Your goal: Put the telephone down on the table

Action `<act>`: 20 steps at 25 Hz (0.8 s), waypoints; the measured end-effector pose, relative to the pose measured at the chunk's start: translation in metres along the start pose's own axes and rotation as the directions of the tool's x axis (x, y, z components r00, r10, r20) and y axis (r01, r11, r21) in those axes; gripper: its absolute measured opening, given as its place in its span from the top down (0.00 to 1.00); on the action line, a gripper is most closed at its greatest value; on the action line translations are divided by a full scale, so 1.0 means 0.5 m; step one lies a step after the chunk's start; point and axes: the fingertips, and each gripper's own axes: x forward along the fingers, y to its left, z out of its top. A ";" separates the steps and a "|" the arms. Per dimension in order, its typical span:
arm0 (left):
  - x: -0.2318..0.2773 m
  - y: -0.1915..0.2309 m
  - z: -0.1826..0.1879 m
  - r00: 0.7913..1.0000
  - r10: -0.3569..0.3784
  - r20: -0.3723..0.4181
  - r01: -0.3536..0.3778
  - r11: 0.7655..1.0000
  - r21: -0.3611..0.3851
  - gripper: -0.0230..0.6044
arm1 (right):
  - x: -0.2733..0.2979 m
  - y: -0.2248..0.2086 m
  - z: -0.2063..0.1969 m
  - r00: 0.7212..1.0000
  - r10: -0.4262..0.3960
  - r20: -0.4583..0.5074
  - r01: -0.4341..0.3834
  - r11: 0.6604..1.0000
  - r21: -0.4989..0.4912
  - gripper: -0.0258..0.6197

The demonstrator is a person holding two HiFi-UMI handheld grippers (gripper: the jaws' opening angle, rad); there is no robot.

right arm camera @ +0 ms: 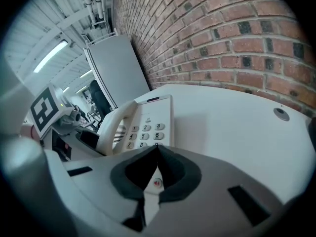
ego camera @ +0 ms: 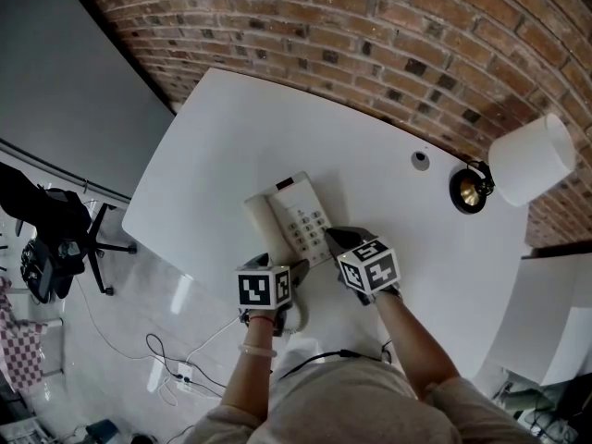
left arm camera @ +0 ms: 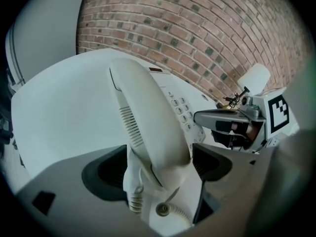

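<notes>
A white desk telephone (ego camera: 298,213) lies on the white table (ego camera: 231,128), keypad up. Its handset (left arm camera: 143,112) lies in the cradle along the base's left side. My left gripper (left arm camera: 160,169) is shut on the handset's near end, just above the coiled cord (left arm camera: 170,212). In the head view the left gripper (ego camera: 292,272) comes in from the near left. My right gripper (ego camera: 335,240) is shut at the base's near right corner. In the right gripper view, the right gripper (right arm camera: 157,149) has its jaw tips together just over the keypad's (right arm camera: 145,130) near edge, with nothing between them.
A white-shaded lamp (ego camera: 532,160) with a black and brass base (ego camera: 467,191) stands at the table's far right, by a cable grommet (ego camera: 421,160). A brick wall (ego camera: 370,35) runs behind the table. An office chair (ego camera: 55,239) and floor cables (ego camera: 176,363) are at the left.
</notes>
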 end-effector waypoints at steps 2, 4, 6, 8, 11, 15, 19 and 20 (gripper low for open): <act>-0.007 -0.005 0.003 0.999 -0.027 0.017 0.027 1.000 -0.005 0.30 | -0.001 0.000 0.000 1.000 0.002 0.001 -0.002 1.000 0.002 0.95; -0.015 -0.011 0.005 0.999 -0.049 0.022 0.049 0.999 0.003 0.30 | -0.005 0.000 0.002 1.000 0.001 0.003 -0.001 1.000 -0.005 0.95; -0.027 -0.015 0.004 0.998 -0.059 0.024 0.059 0.998 0.022 0.30 | -0.011 0.001 0.004 1.000 -0.003 0.010 0.004 1.000 -0.014 0.95; -0.042 -0.017 0.002 0.997 -0.064 0.031 0.063 0.997 0.040 0.31 | -0.020 0.003 0.008 1.000 -0.006 0.024 0.006 1.000 -0.016 0.95; -0.069 -0.016 0.006 0.996 -0.062 0.060 0.059 0.997 0.053 0.34 | -0.033 0.004 0.020 0.999 -0.008 0.050 0.010 1.000 -0.024 0.95; -0.115 -0.006 0.029 0.988 -0.033 0.152 0.022 0.997 0.072 0.60 | -0.053 0.010 0.031 0.997 -0.022 0.074 0.026 0.998 -0.052 0.95; -0.154 0.010 0.065 0.959 0.017 0.284 -0.059 0.989 0.139 0.84 | -0.076 0.014 0.043 0.992 -0.034 0.119 0.042 0.997 -0.068 0.95; -0.165 0.012 0.074 0.948 0.021 0.316 -0.072 0.986 0.151 0.87 | -0.083 0.015 0.048 0.990 -0.038 0.136 0.047 0.997 -0.068 0.95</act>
